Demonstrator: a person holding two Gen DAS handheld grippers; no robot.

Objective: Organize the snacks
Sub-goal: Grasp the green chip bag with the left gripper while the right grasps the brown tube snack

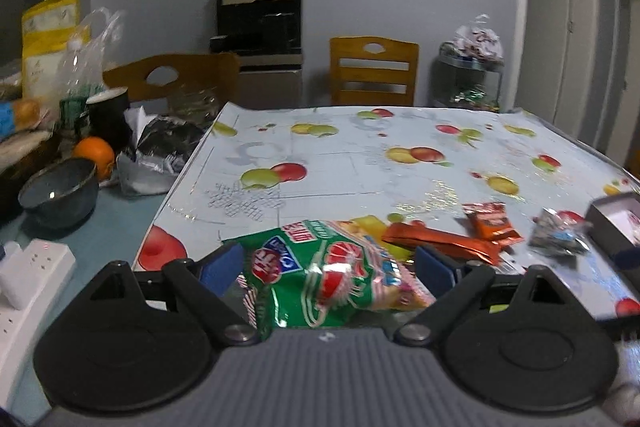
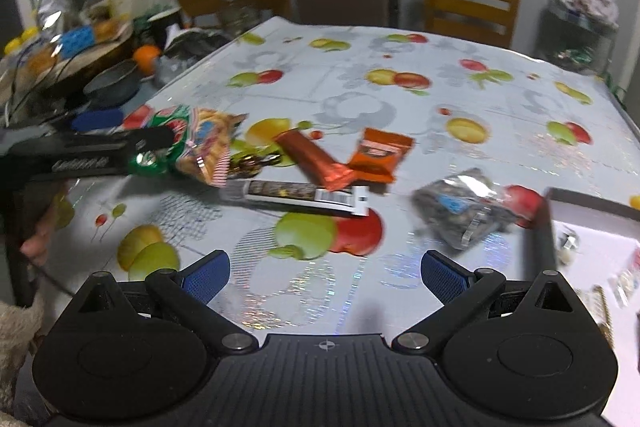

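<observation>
A green and red snack bag (image 1: 320, 279) lies between the blue pads of my left gripper (image 1: 328, 265), whose jaws stand wide, so it is open around the bag. In the right wrist view that bag (image 2: 196, 143) is at the left, with the left gripper (image 2: 120, 143) reaching in from the side. My right gripper (image 2: 326, 271) is open over bare tablecloth. Ahead of it lie an orange bar (image 2: 316, 157), an orange packet (image 2: 380, 155), a dark bar (image 2: 300, 193) and a clear bag of dark snacks (image 2: 464, 211). A grey box (image 2: 592, 205) sits at the right.
Left of the fruit-print tablecloth (image 1: 340, 155) stand a dark bowl (image 1: 60, 191), an orange (image 1: 94, 155), a black cup (image 1: 108, 115), plastic bags and a white power strip (image 1: 32, 267). Two wooden chairs (image 1: 374, 71) and a glass jar (image 1: 468, 75) are behind the table.
</observation>
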